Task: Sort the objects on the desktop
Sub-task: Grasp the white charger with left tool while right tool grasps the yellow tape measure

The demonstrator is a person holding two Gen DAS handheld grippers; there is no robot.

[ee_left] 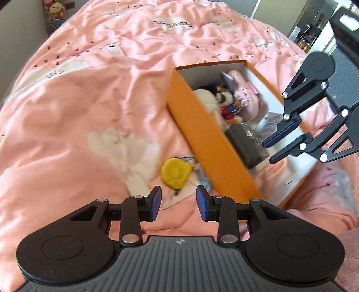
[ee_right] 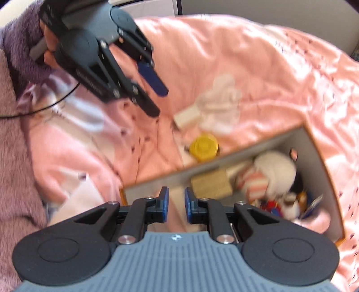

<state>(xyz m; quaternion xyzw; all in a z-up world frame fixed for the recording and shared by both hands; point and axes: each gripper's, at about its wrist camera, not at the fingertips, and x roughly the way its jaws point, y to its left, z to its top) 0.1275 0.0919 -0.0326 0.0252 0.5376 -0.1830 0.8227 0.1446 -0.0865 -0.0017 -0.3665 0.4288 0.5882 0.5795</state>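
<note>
An orange box (ee_left: 197,139) with a white inside lies on the pink blanket (ee_left: 89,101). It holds a white plush toy (ee_right: 276,170), a tan block (ee_right: 212,185), a dark grey case (ee_left: 246,143) and a pink item (ee_left: 244,94). A yellow tape measure (ee_left: 176,174) and a small white box (ee_right: 187,118) lie on the blanket beside it. My left gripper (ee_left: 178,202) hovers open just short of the tape measure, holding nothing. My right gripper (ee_right: 176,202) hangs over the box's near end, its pads a narrow gap apart with nothing between them.
Stuffed toys (ee_left: 55,11) sit at the far left corner and a black chair (ee_left: 345,33) stands at the right. A black cable (ee_right: 44,107) and a white sheet (ee_right: 83,197) lie near the person's fluffy purple sleeve (ee_right: 20,45).
</note>
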